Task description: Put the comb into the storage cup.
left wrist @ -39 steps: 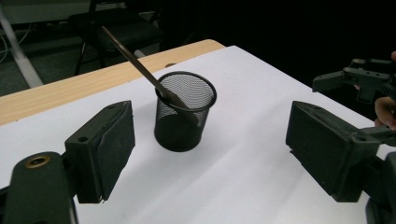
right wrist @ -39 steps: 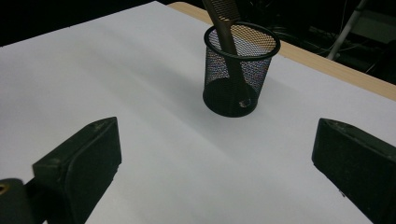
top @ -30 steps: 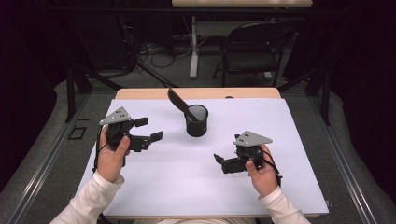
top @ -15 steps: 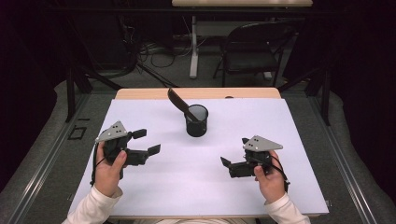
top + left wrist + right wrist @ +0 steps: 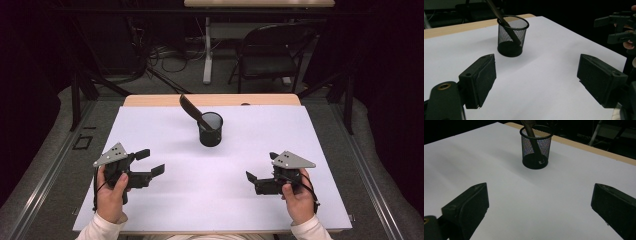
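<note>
A black mesh cup (image 5: 210, 129) stands on the white table top (image 5: 280, 135), toward the far middle. A dark flat-ended utensil (image 5: 190, 107) leans out of it to the upper left. My left gripper (image 5: 150, 162) is held near the front left, well short of the cup, open with nothing between its jaws. At the front right my right gripper (image 5: 262, 166) is open and empty too. The left gripper view has the cup (image 5: 512, 37) and utensil (image 5: 504, 21) ahead of its gripper (image 5: 536, 82), with the other gripper (image 5: 620, 27) at top right. In the right gripper view the cup (image 5: 536, 147) stands beyond that gripper (image 5: 539, 210).
A strip of bare wood (image 5: 150, 100) runs along the table's far edge. Behind the table are a black folding chair (image 5: 272, 55), a table leg (image 5: 207, 50) and cables on the floor. Dark frame rails (image 5: 45, 170) run along both sides.
Both hands have drawn back toward the near edge of the table; the left also sank and the right shifted rightward. Both grippers stayed open and empty.
</note>
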`<state>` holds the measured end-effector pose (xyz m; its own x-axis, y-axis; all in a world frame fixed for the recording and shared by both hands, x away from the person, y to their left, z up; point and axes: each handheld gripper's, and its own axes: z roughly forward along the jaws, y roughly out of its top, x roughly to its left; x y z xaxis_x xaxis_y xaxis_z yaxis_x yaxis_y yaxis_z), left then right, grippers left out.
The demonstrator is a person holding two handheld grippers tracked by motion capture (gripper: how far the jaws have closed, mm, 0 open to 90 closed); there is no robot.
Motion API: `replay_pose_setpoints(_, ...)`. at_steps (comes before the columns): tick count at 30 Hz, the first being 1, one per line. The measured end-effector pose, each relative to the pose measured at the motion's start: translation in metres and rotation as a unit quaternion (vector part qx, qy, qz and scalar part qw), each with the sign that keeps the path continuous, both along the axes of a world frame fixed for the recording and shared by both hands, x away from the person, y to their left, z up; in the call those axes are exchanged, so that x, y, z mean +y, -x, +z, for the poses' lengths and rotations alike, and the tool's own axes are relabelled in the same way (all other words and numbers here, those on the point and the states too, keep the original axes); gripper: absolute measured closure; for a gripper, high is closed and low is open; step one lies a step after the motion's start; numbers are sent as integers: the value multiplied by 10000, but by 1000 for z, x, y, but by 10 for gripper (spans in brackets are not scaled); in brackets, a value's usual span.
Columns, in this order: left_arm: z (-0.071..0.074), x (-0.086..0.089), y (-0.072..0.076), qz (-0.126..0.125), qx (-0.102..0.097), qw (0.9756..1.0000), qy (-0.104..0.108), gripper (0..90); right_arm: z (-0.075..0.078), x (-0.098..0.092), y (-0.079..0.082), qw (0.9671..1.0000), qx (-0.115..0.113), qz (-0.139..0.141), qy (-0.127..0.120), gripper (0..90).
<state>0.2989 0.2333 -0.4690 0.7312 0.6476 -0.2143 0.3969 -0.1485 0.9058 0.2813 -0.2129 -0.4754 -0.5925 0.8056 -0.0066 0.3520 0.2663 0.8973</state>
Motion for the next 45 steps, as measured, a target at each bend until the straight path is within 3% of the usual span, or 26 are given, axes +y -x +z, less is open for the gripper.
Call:
replay_pose_setpoints(10,-21,15,5,196,-125,9997,35,161,-7,-13,9,9998,-28,-188,-26,12)
replay_pose_setpoints(13,-24,18,5,255,-143,9996,-42,160,-9,-16,9,9997,-17,-231,-66,12)
replay_pose_setpoints(21,-35,31,2,603,-180,9980,70,160,-21,-30,6,9985,9,-513,-206,12)
replay_pose_setpoints(28,-41,37,0,696,-231,9973,47,160,-27,-38,3,9972,-9,-683,-295,12)
replay_pose_setpoints(45,-55,52,-7,1000,-122,9948,120,160,-49,-55,-9,9941,211,-1021,-314,12)
